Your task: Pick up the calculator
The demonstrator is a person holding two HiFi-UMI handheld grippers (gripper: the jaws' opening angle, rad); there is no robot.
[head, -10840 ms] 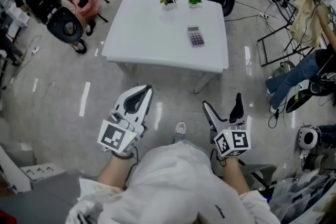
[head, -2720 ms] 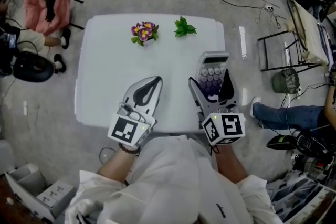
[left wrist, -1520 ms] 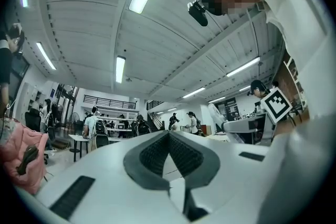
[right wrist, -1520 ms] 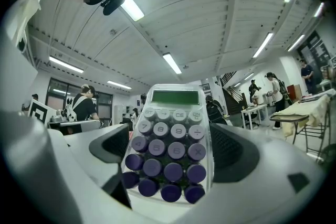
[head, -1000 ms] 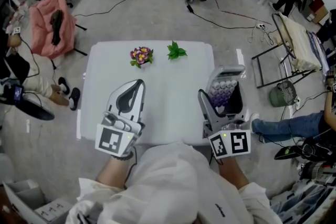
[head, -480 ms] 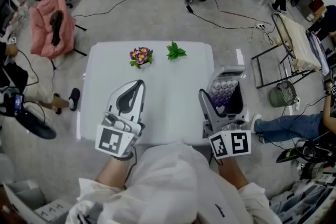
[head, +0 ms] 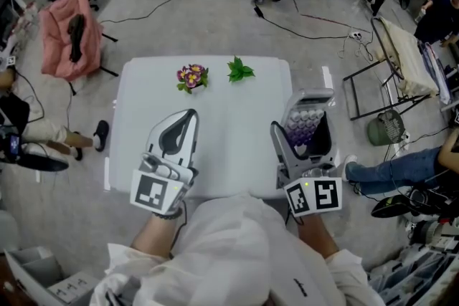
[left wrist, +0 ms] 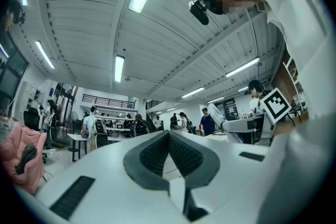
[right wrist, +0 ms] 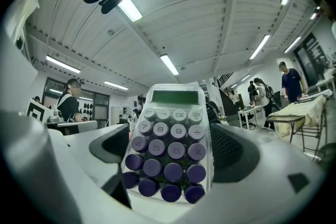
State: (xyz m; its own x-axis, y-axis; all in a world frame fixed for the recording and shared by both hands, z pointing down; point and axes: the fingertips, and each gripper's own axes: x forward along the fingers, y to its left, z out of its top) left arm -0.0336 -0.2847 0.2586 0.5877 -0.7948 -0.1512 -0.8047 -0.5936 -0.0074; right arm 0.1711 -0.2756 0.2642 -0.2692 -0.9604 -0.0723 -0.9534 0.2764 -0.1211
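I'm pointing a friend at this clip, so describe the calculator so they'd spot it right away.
Find the white table mid-room, then the right tool at its right edge, shut on the calculator. Unlike the flowers and green plant at the table's far side, it is a pale slab with round purple keys and a green display.

a white table [head: 229, 122] carries two small things near its far edge — a pink-flowered plant [head: 191, 75] beside a green sprig [head: 240, 70].

"CE", "8", "9" on the calculator [right wrist: 170, 136] keys
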